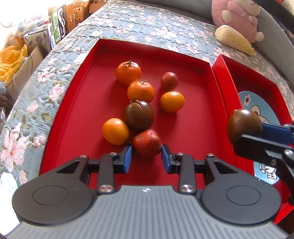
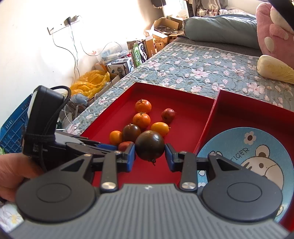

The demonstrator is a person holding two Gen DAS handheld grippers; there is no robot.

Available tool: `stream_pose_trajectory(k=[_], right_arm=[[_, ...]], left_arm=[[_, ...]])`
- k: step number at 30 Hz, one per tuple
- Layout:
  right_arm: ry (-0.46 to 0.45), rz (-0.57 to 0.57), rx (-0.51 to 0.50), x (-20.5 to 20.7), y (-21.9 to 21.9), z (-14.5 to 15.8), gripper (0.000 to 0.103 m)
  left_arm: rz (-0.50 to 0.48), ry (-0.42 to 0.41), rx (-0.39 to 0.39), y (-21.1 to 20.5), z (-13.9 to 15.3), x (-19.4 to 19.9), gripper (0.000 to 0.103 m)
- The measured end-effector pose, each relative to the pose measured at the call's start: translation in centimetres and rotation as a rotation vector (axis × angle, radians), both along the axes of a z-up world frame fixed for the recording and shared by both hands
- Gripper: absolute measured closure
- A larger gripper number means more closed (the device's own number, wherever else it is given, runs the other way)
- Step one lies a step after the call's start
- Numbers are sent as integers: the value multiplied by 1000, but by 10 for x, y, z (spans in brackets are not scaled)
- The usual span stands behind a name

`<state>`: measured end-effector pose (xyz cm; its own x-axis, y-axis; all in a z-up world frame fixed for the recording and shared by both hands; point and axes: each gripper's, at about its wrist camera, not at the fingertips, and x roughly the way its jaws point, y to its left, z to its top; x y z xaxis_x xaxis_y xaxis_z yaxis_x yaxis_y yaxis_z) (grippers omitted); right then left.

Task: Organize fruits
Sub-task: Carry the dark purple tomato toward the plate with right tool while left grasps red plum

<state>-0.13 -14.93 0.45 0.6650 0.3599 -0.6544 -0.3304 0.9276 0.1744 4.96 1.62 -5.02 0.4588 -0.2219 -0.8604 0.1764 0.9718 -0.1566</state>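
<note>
A red tray on the bed holds two mandarins, two yellow-orange fruits, a dark tomato and a small red fruit. My left gripper is at the tray's near side, its blue pads pressed on either side of a larger red fruit that rests on the tray floor. My right gripper is shut on another dark tomato, held above the tray's right part. In the left wrist view that tomato hangs over the wall between the two trays.
A second red tray to the right holds a blue cartoon plate. A pale cabbage and a pink plush toy lie further back on the floral quilt. Cardboard boxes and a blue crate stand beside the bed at left.
</note>
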Motion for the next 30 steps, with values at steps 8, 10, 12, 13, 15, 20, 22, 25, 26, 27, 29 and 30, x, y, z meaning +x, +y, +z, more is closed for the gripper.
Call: stream_pose_trajectory(k=[8, 10, 12, 13, 15, 20, 22, 25, 26, 27, 29, 30], right_arm=[[0, 7, 0, -6, -2, -1, 64], [-4, 7, 1, -7, -1, -1, 64], [-8, 9, 0, -9, -1, 0, 64], [-11, 11, 0, -10, -1, 1, 64], [-16, 16, -1, -13, 0, 2, 64], [-22, 30, -17, -23, 2, 4, 64], [-24, 35, -24, -28, 1, 5, 64], [-31, 33, -30, -35, 0, 7, 64], [-33, 32, -30, -38, -2, 9, 64], [-36, 30, -32, -40, -3, 10, 64], [-42, 24, -34, -45, -6, 13, 64], [-46, 21, -36, -48, -7, 15, 64]], left_arm=[[16, -46, 7, 5, 8, -8, 64], [20, -68, 12, 6, 12, -11, 64], [25, -99, 14, 6, 18, -15, 64], [28, -122, 14, 7, 22, -17, 64], [33, -163, 31, 6, 28, -22, 64], [48, -254, 43, 4, 43, -32, 64], [50, -286, 52, 2, 49, -36, 64], [47, -321, 57, -3, 55, -42, 64], [44, -329, 54, -5, 57, -44, 64], [42, -336, 53, -8, 58, -45, 64], [43, -339, 46, -14, 59, -48, 64], [41, -337, 38, -17, 59, -50, 64]])
